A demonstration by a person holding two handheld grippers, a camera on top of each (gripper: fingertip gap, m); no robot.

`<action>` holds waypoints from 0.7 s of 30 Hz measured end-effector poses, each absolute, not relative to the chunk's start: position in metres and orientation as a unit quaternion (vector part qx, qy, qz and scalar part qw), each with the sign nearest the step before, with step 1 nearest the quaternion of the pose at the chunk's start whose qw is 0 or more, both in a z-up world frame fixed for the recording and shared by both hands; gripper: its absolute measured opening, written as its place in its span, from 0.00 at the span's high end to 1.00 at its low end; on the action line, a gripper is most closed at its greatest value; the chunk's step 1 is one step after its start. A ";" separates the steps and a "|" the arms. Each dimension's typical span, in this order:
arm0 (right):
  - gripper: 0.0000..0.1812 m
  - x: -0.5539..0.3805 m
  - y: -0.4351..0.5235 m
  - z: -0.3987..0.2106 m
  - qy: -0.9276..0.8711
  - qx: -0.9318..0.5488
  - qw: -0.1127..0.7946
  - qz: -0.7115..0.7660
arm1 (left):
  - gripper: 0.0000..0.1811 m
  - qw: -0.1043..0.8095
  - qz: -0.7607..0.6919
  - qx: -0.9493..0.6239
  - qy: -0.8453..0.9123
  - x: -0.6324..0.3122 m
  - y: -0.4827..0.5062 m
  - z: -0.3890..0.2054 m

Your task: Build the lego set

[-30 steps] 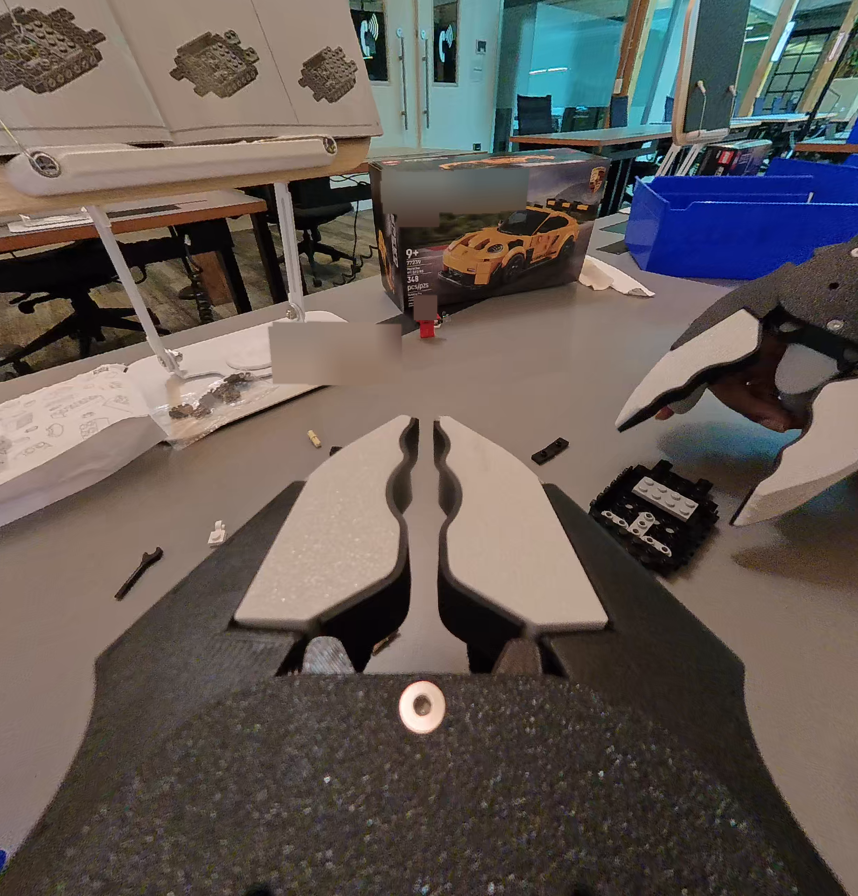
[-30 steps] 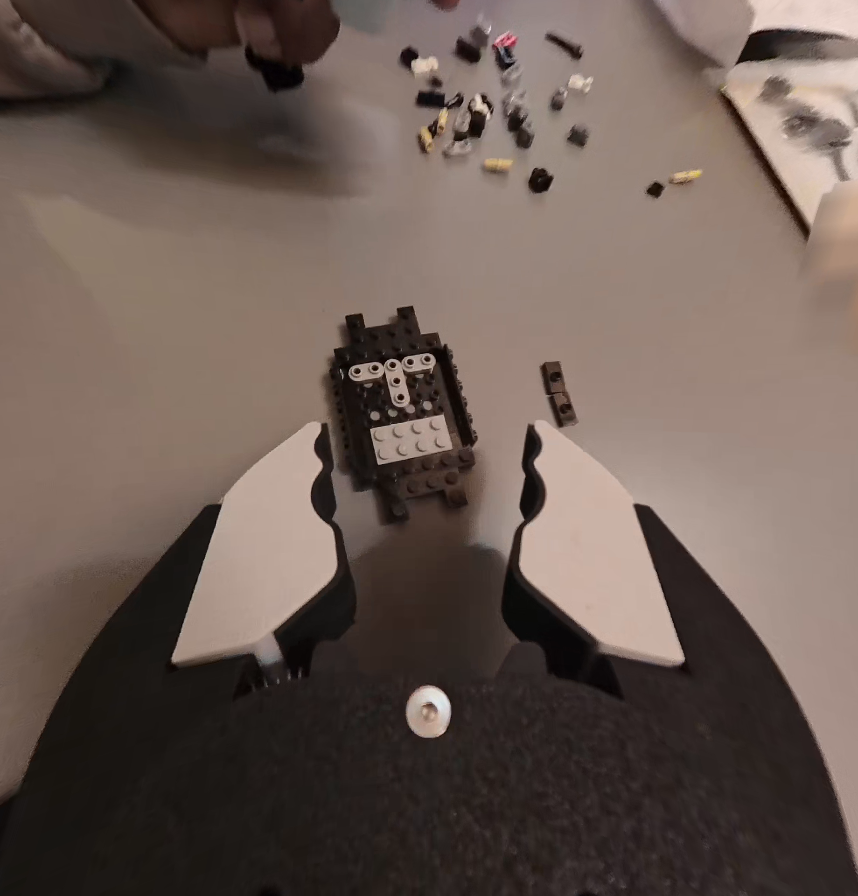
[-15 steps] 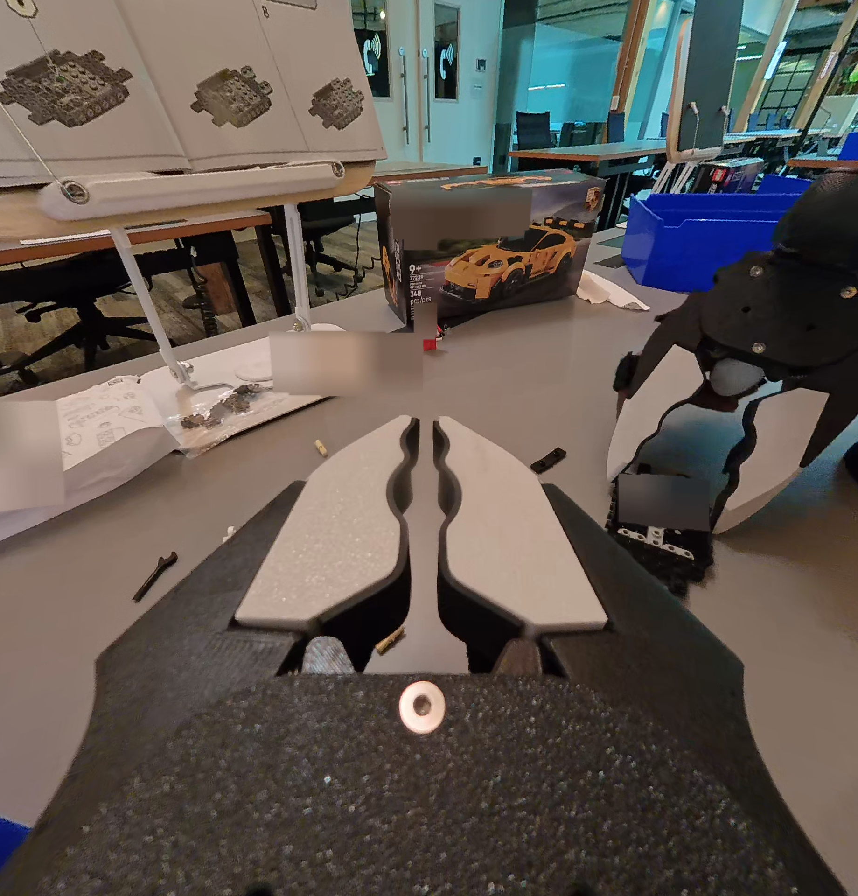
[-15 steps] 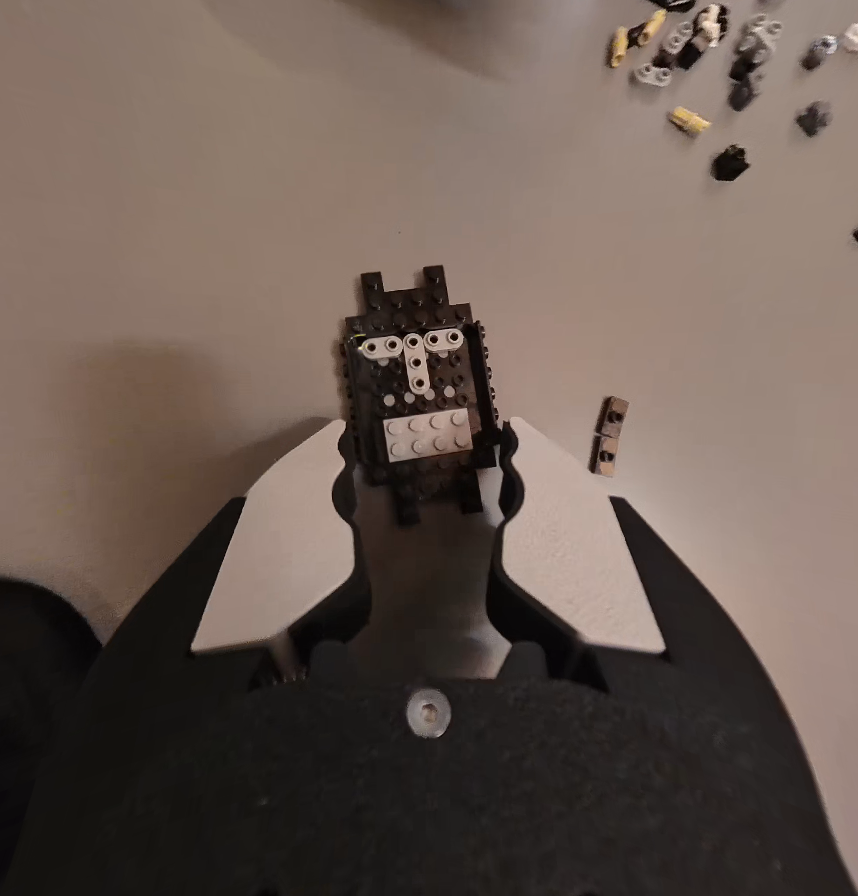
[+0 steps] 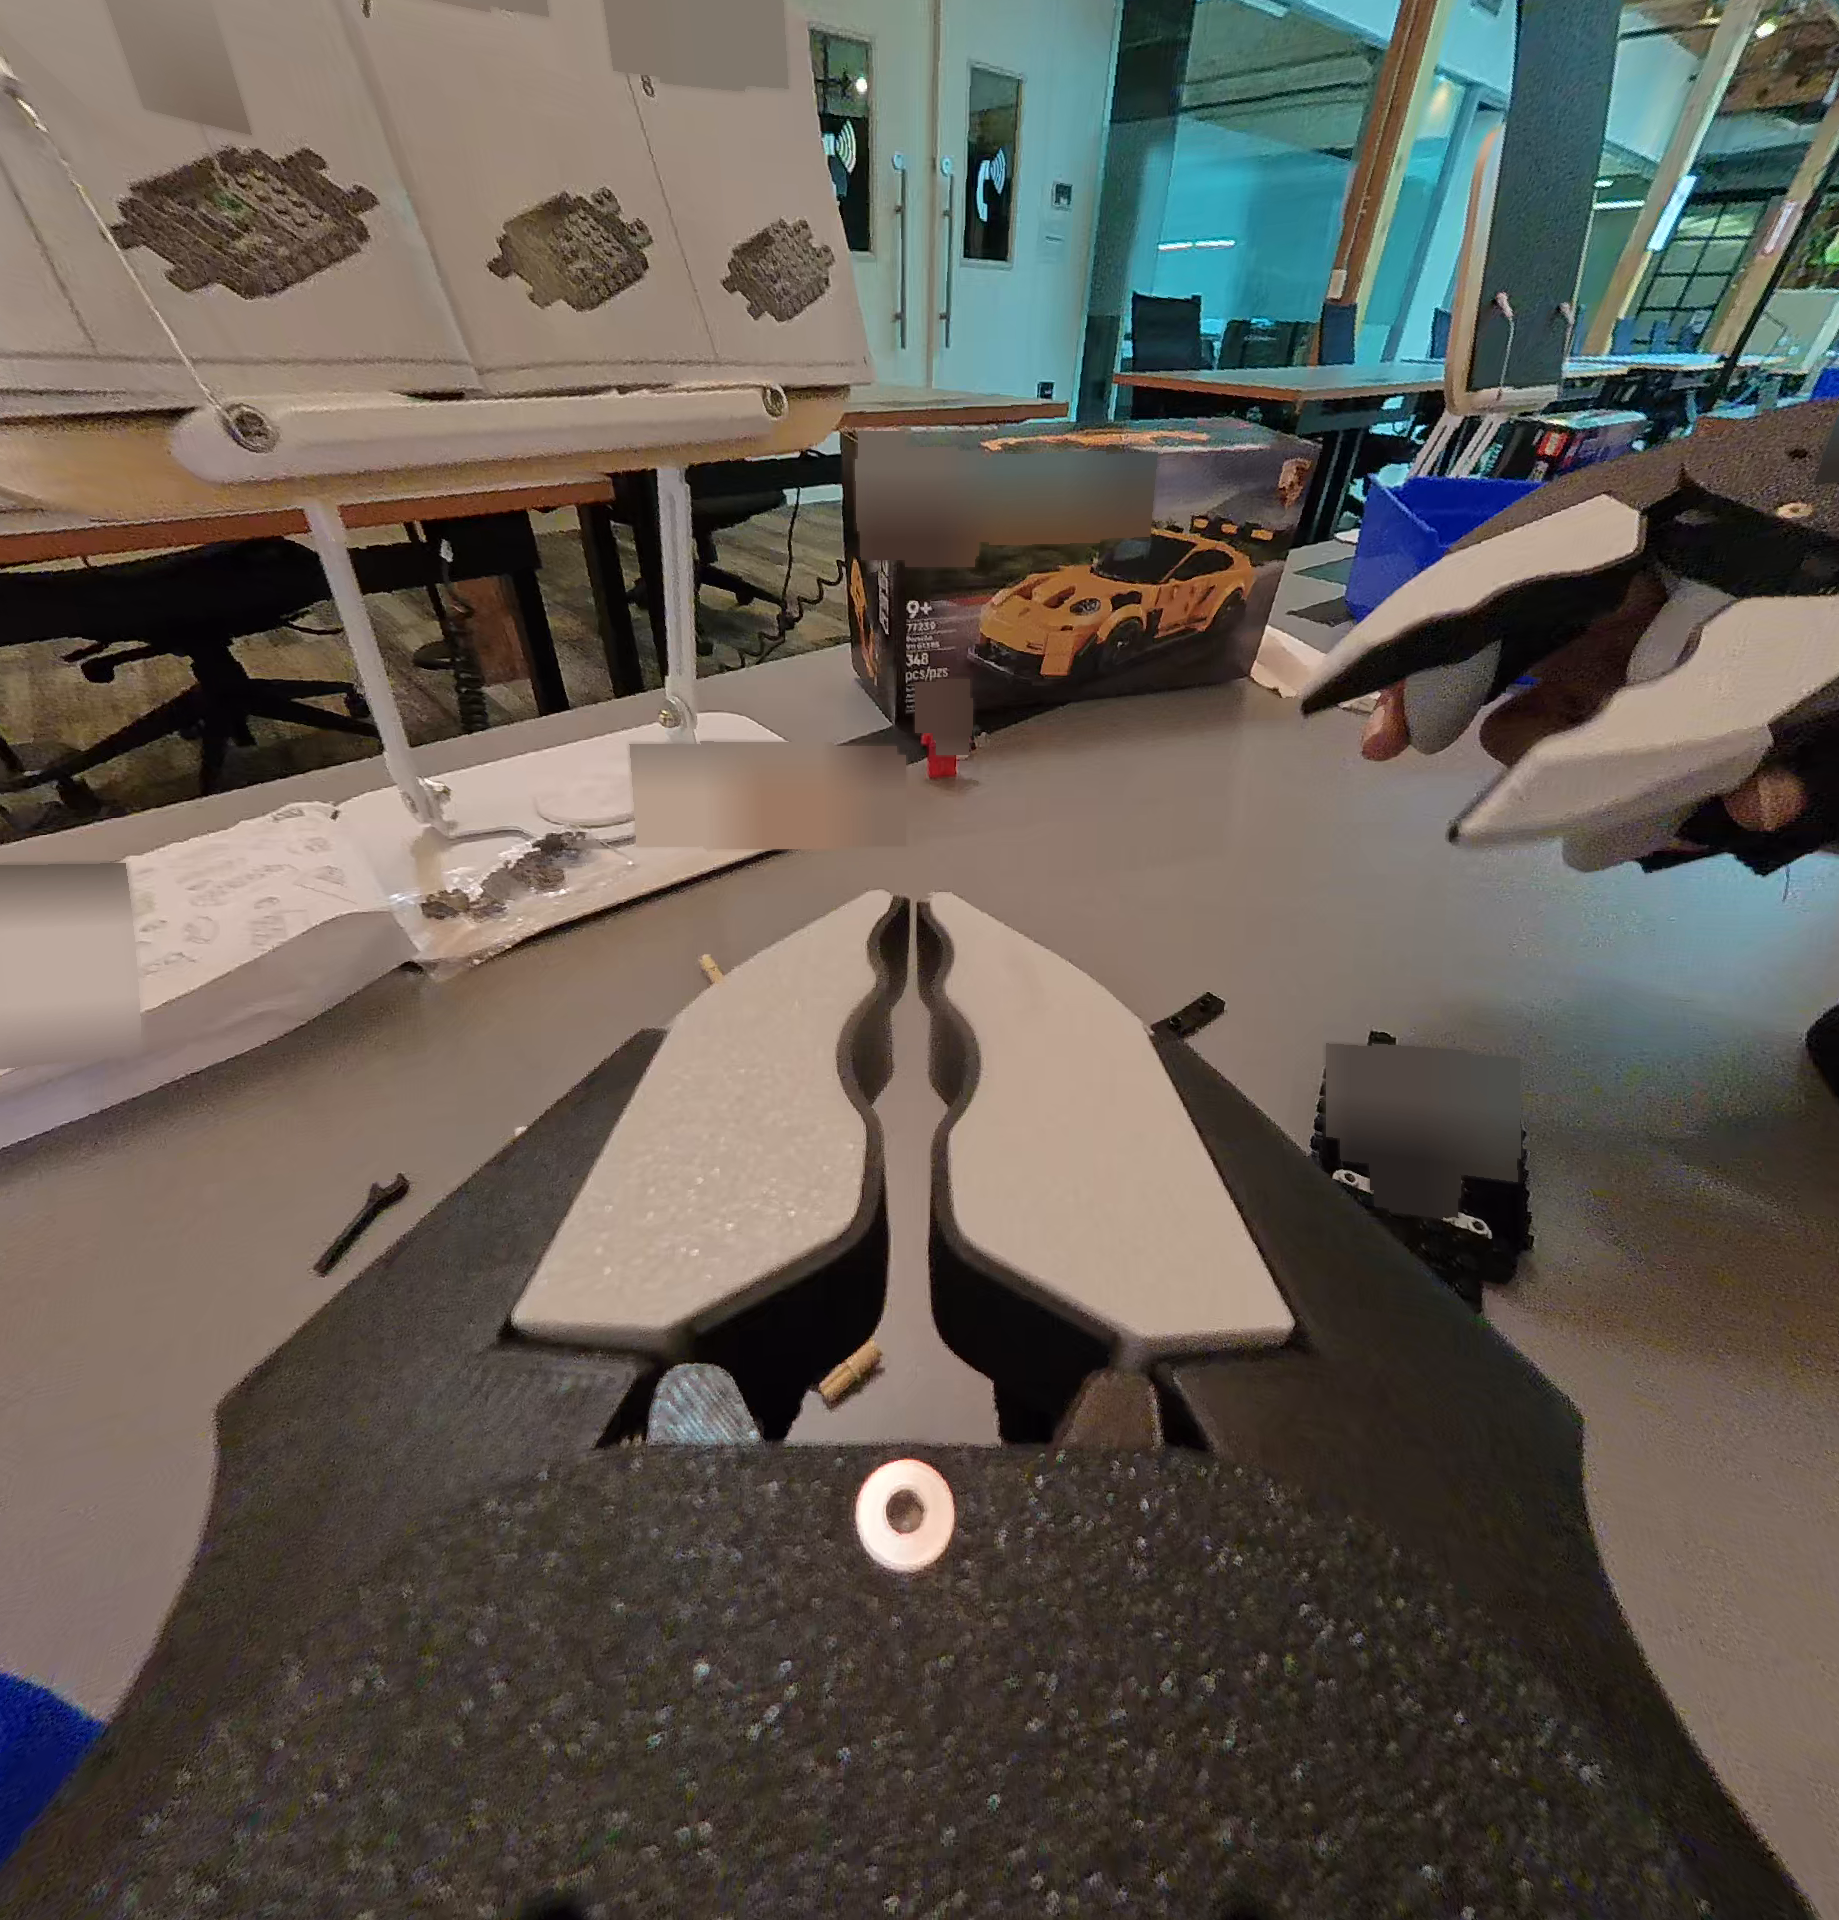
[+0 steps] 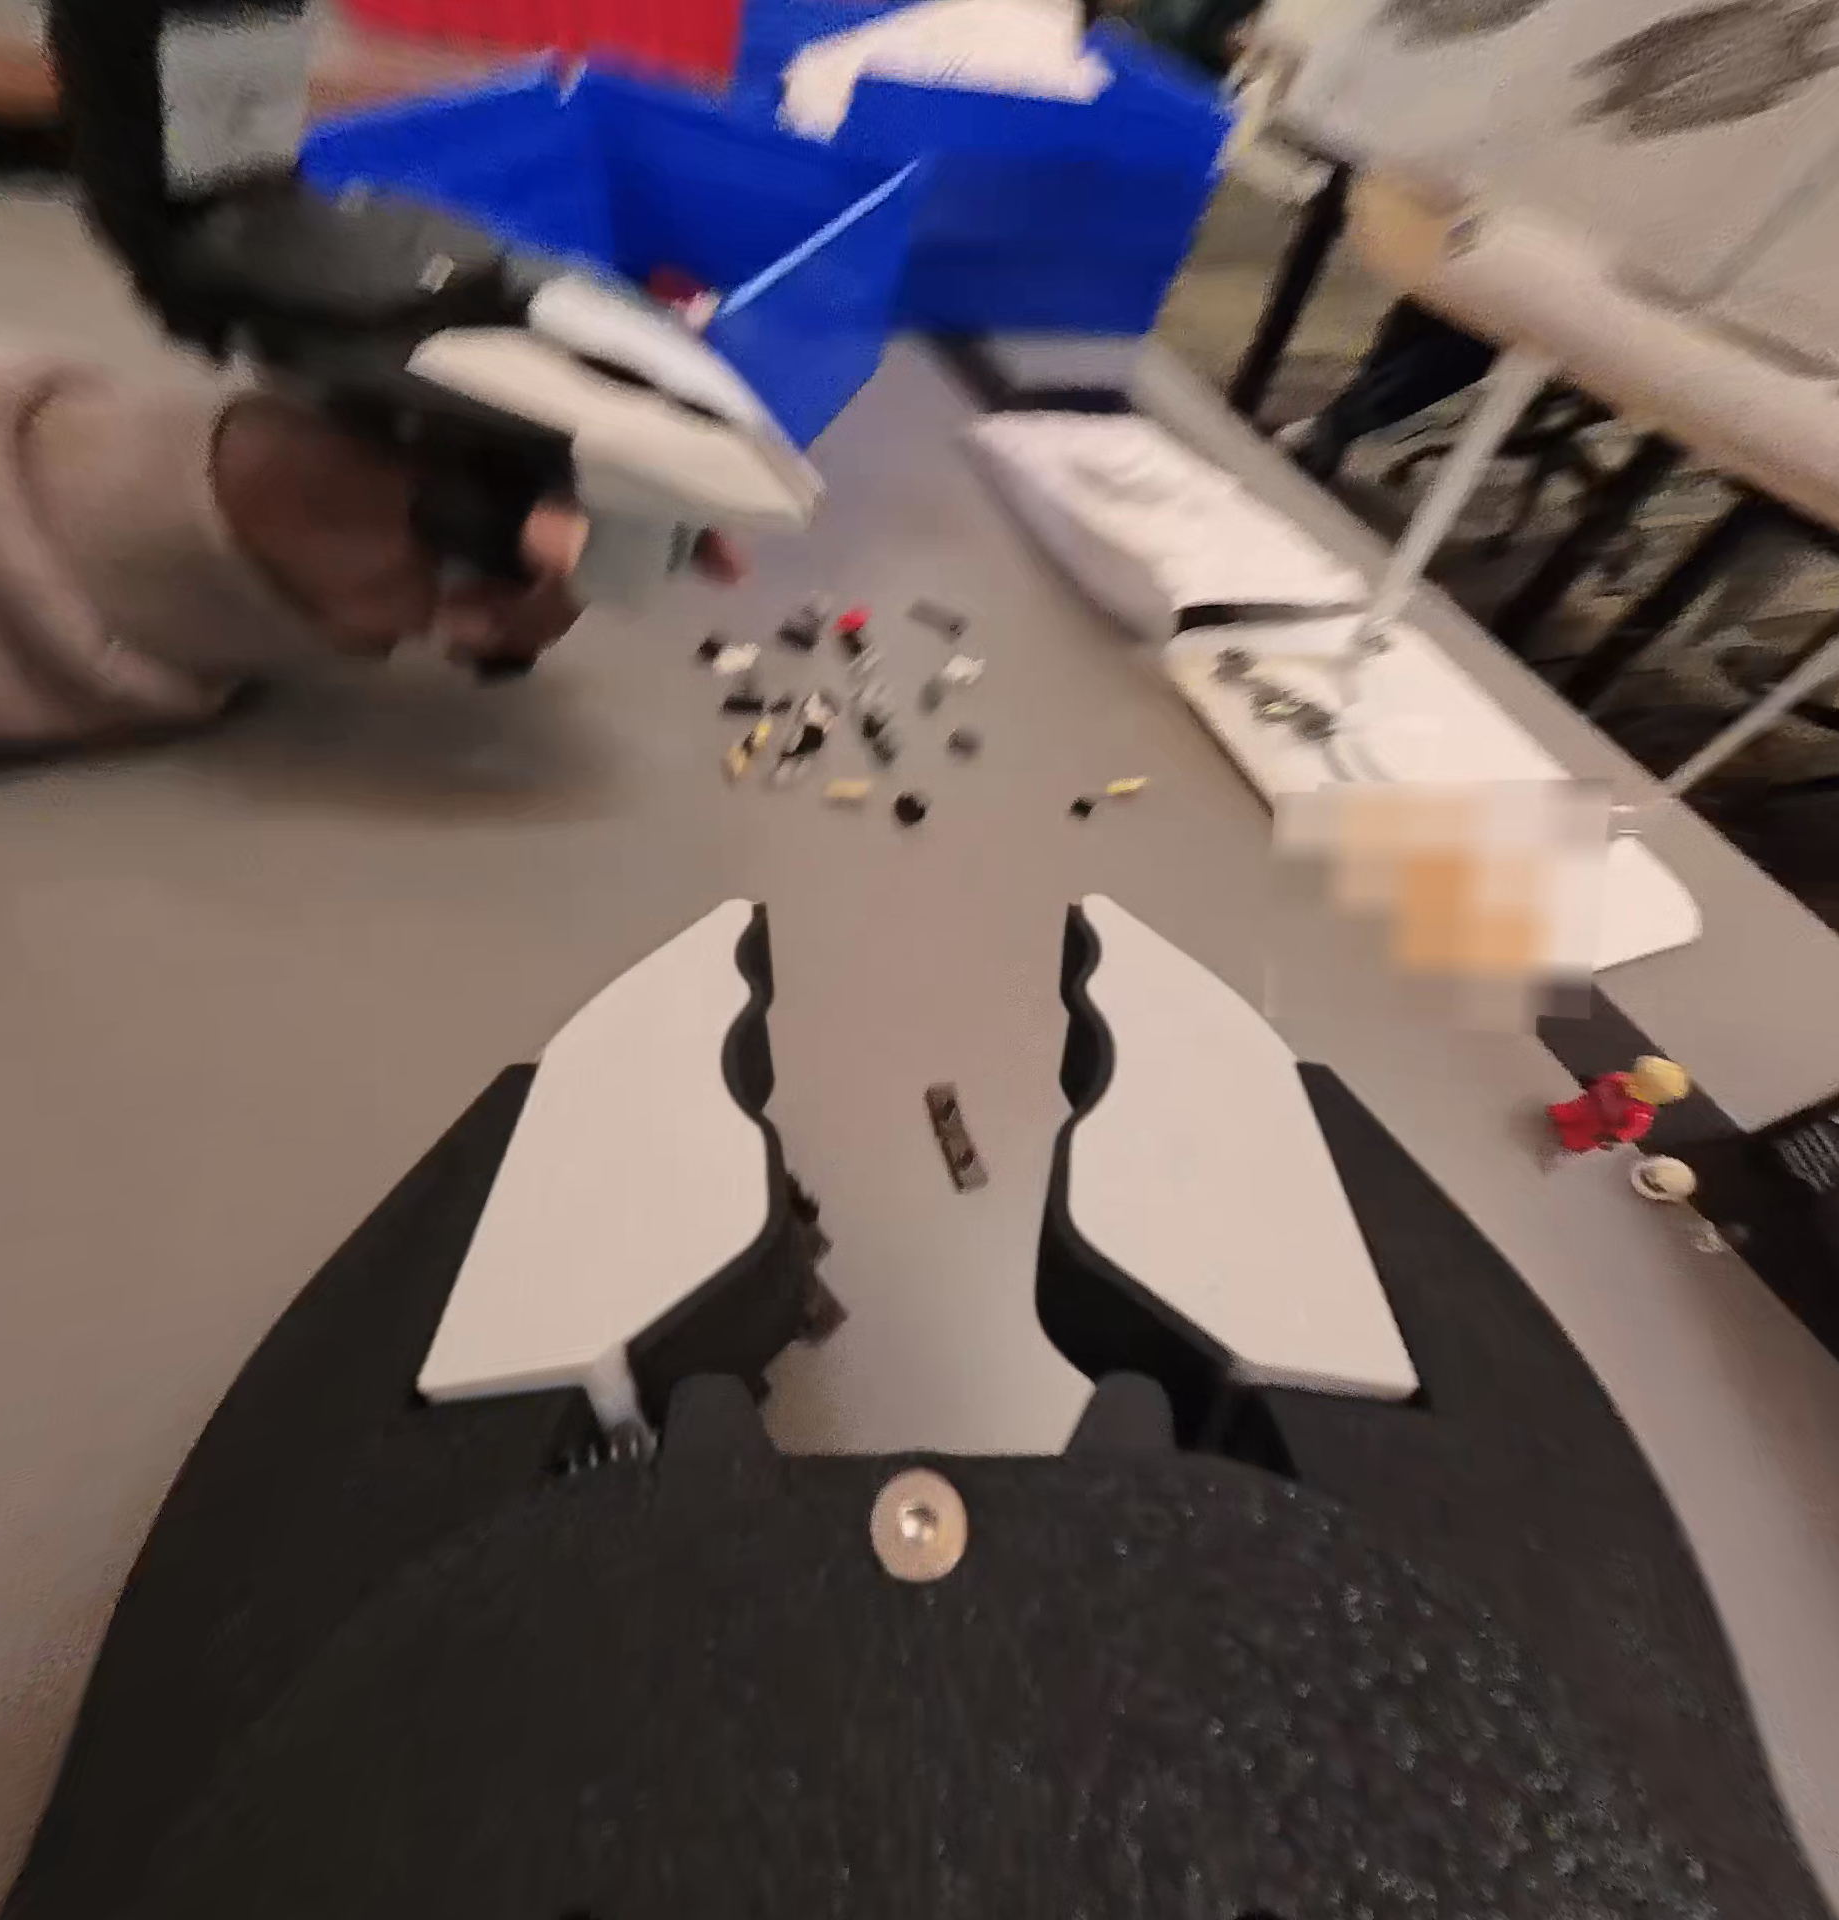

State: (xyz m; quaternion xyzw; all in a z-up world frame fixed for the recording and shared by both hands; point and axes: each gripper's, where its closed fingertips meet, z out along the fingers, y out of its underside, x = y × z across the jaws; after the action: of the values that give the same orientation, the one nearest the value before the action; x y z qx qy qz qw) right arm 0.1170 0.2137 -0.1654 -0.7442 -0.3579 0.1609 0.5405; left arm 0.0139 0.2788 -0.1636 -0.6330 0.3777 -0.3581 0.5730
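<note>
Jaws of the left gripper (image 5: 912,914) were nearly closed and empty; those of the right gripper (image 6: 917,914) stood wide, holding nothing. A small black base (image 5: 1434,1231) sat on the worktop (image 5: 1154,894), right of the left gripper. Loose pieces (image 6: 842,707) lay beyond the base, so most building seemingly remained.

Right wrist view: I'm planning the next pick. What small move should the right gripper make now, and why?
Probably lower the right gripper onto the small black piece and close on it. Its jaws stand open and empty; the piece lies flat on the grey table, framed between the fingers, apart from the loose pile farther ahead. The picture is blurred, so go slowly.
</note>
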 end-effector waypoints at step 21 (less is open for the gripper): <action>1.00 0.227 0.226 -0.147 -0.055 -0.703 0.708 0.043 | 1.00 0.611 -0.284 -0.667 0.318 -0.017 0.314 -0.166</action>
State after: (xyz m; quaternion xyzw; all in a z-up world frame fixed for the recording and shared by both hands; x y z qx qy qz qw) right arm 0.2267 0.2259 -0.1468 -0.7032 -0.0548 0.0429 0.7076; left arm -0.0171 0.3139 -0.1656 -0.6670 0.3185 -0.2836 0.6110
